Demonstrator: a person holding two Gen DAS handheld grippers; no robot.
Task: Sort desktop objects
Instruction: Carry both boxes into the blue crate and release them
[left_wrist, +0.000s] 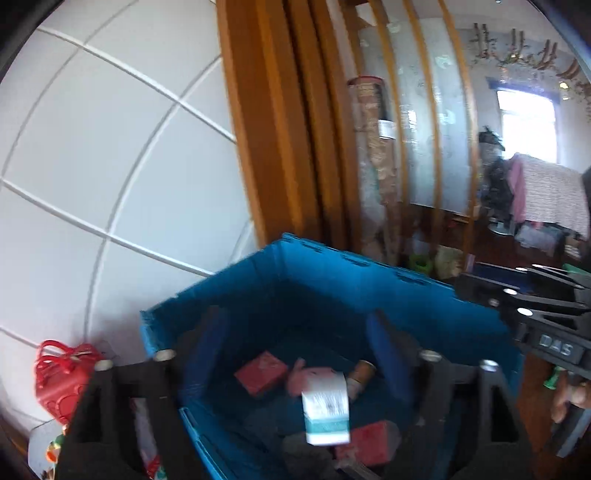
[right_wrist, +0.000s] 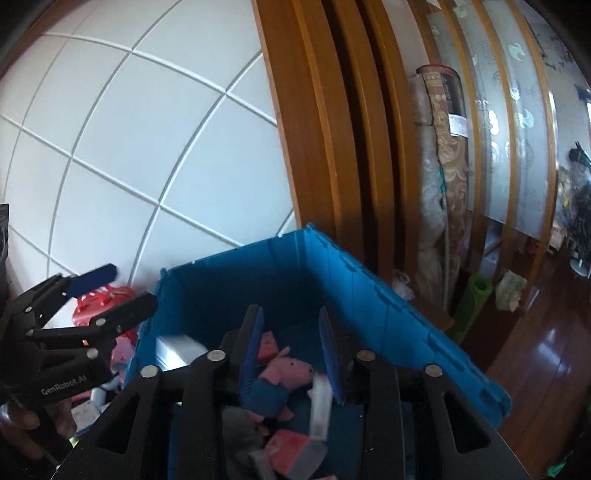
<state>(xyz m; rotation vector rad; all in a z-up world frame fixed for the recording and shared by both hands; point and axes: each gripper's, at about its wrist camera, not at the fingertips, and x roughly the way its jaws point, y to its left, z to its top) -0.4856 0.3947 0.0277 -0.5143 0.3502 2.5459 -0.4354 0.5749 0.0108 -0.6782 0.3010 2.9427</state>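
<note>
**Both claws open over the blue crate; a white carton appears mid-drop**

The left claw (left_wrist: 299, 354) stands wide and grips nothing. Below and between its fingers, a white carton with a teal band (left_wrist: 327, 411) is blurred over the blue crate (left_wrist: 424, 306), apparently falling or just landed; which, I cannot tell. The right claw (right_wrist: 291, 354) is parted more narrowly, also empty, directly over a pink pig toy (right_wrist: 286, 371) lying in the crate. Red blocks (left_wrist: 260, 373) and a small brown cylinder (left_wrist: 364, 371) lie there too. A red basket (left_wrist: 59, 380) stands outside, beside the crate's left wall.

Risks, as judged: the two claws work close together over one opening and could knock each other. A descending claw may press into the loose pile and pinch the wrong item.
</note>
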